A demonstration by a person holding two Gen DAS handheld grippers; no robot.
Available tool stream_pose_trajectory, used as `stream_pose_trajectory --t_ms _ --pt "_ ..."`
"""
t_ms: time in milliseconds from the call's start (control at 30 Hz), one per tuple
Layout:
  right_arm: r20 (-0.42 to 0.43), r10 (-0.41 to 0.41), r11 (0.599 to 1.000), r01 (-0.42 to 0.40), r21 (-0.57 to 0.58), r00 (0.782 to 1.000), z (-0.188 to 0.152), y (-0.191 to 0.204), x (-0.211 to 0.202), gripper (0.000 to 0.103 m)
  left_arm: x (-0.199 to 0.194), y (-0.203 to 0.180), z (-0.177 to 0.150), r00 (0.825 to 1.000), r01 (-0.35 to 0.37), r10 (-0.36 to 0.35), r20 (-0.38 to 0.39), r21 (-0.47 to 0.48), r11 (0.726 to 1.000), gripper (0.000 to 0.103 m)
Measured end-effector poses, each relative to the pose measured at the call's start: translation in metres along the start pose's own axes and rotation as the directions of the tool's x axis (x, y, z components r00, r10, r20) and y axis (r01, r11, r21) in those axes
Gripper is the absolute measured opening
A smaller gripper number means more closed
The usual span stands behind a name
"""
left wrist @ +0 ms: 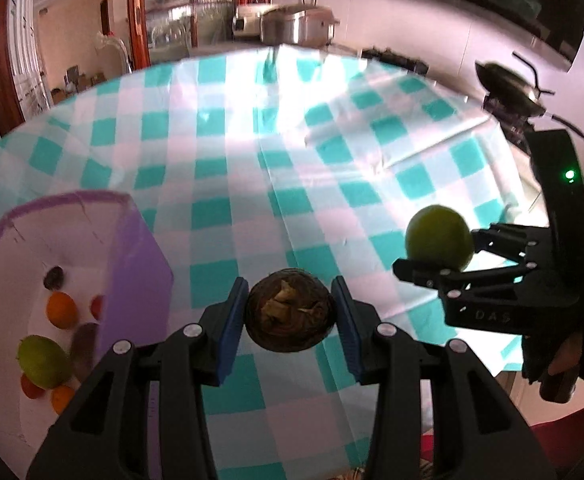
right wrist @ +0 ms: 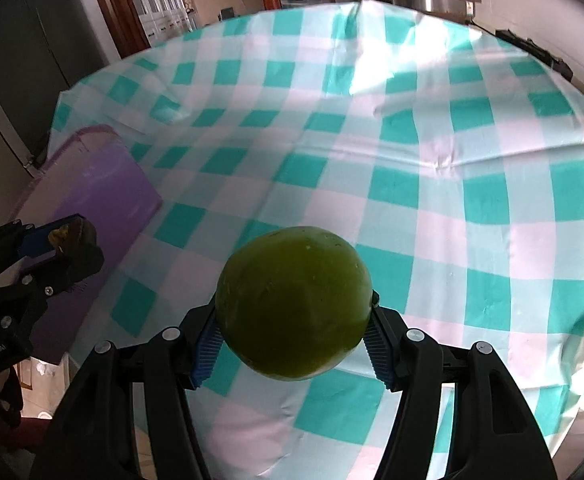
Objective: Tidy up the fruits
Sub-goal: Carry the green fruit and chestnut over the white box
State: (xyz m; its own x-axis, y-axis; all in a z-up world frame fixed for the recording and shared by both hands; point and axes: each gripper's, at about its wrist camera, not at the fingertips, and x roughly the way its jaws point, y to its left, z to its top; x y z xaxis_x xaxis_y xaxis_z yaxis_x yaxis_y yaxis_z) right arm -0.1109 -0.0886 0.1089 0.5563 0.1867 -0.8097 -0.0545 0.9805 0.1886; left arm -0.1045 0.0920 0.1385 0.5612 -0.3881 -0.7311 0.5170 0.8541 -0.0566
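My left gripper (left wrist: 291, 312) is shut on a dark brown round fruit (left wrist: 290, 310), held above the checked tablecloth just right of the purple box (left wrist: 136, 272). The box holds several fruits: a green one (left wrist: 42, 362), an orange one (left wrist: 61, 310) and dark and red ones. My right gripper (right wrist: 292, 332) is shut on a large green fruit (right wrist: 294, 304), held above the cloth. In the left wrist view it (left wrist: 438, 262) is at the right with the green fruit (left wrist: 439, 237). In the right wrist view the left gripper (right wrist: 74, 246) is at the far left beside the purple box (right wrist: 96, 188).
The round table carries a teal and white checked cloth (left wrist: 292, 152). A metal cooker (left wrist: 298, 24) stands behind the far edge, and a dark pan (left wrist: 508, 84) sits on a counter at the right. A dark fridge (right wrist: 16, 60) stands left of the table.
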Motion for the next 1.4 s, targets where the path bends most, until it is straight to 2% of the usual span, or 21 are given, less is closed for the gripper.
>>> stream_pose_trajectory --t_ms 200,333,433,600,733,833,933,1033,1133,1233,1400 --pt "0.035 0.053 0.995 -0.049 -0.088 0.998 0.021 0.044 -0.017 0.060 -0.049 0.026 0.001 0.995 -0.025 0.030 0.092 -0.060 0.998 0.043" --pt "0.048 0.112 0.980 -0.102 -0.171 0.993 0.035 0.084 -0.024 0.060 -0.079 0.057 -0.007 0.987 -0.070 0.089 0.131 -0.145 0.987 0.043" --pt "0.049 0.164 0.960 -0.148 -0.237 0.985 0.044 0.117 -0.028 0.060 -0.101 0.086 -0.017 0.977 -0.120 0.155 0.147 -0.224 0.967 0.043" --pt "0.027 0.247 0.913 -0.223 -0.342 0.969 0.054 0.176 -0.029 0.060 -0.134 0.141 -0.043 0.952 -0.210 0.275 0.132 -0.373 0.904 0.043" --pt "-0.012 0.295 0.871 -0.274 -0.409 0.955 0.058 0.214 -0.024 0.060 -0.154 0.184 -0.063 0.933 -0.269 0.349 0.091 -0.469 0.841 0.043" --pt "-0.055 0.330 0.837 -0.319 -0.445 0.942 0.060 0.242 -0.018 0.060 -0.159 0.214 -0.077 0.925 -0.301 0.378 0.040 -0.527 0.794 0.043" --pt "-0.123 0.339 0.795 -0.354 -0.492 0.933 0.059 0.269 -0.007 0.060 -0.154 0.236 -0.087 0.927 -0.319 0.375 -0.015 -0.560 0.765 0.043" --pt "-0.213 0.326 0.750 -0.389 -0.535 0.921 0.054 0.297 0.007 0.060 -0.142 0.250 -0.094 0.933 -0.334 0.350 -0.080 -0.550 0.765 0.043" --pt "-0.316 0.284 0.715 -0.420 -0.559 0.905 0.046 0.318 0.025 0.060 -0.124 0.252 -0.095 0.929 -0.364 0.344 -0.137 -0.502 0.784 0.043" --pt "-0.394 0.228 0.689 -0.434 -0.581 0.890 0.035 0.333 0.041 0.060 -0.101 0.256 -0.092 0.919 -0.393 0.333 -0.210 -0.430 0.813 0.043" --pt "-0.495 0.123 0.648 -0.447 -0.616 0.860 0.019 0.349 0.066 0.060 -0.072 0.262 -0.084 0.897 -0.415 0.315 -0.310 -0.346 0.842 0.043"
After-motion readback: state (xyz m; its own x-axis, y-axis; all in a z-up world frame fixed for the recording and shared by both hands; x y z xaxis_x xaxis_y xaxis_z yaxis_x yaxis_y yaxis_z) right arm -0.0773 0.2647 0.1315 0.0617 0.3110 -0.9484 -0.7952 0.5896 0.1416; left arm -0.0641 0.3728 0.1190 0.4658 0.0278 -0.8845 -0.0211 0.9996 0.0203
